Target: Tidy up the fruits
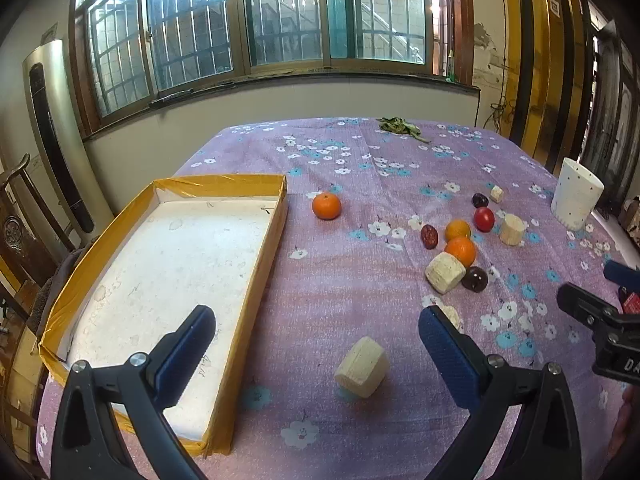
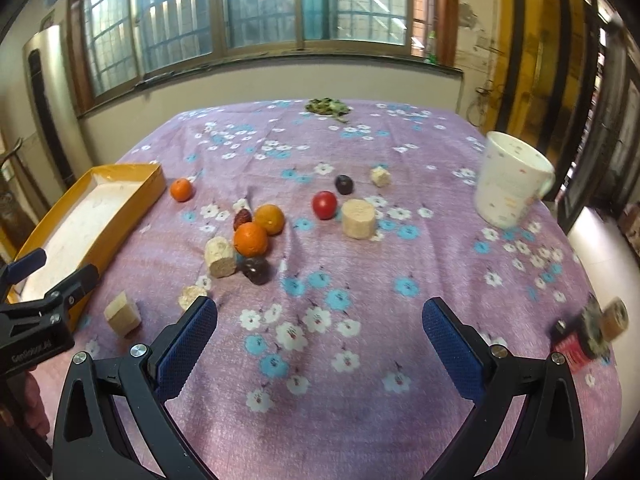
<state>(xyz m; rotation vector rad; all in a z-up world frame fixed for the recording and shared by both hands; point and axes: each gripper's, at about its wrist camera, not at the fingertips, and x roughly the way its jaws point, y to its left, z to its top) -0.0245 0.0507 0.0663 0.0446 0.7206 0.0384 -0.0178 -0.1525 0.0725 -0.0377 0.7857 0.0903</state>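
The tabletop (image 2: 360, 420) is covered by a purple floral cloth. A bare stretch is seen in front of the right gripper (image 2: 320, 320), whose fingers (image 2: 188, 344) are spread wide with nothing held. The left gripper (image 1: 316, 332) is likewise held wide apart and empty, with a pale cylinder block (image 1: 362, 366) lying between its fingers, untouched. The yellow-edged tray (image 1: 256, 280) is set along the left edge. One orange (image 1: 327, 205) is seen just beside the tray's far corner; the remaining fruits (image 2: 252, 240) are clustered mid-cloth among more blocks. A white cup (image 2: 510, 184) stands near the right edge.
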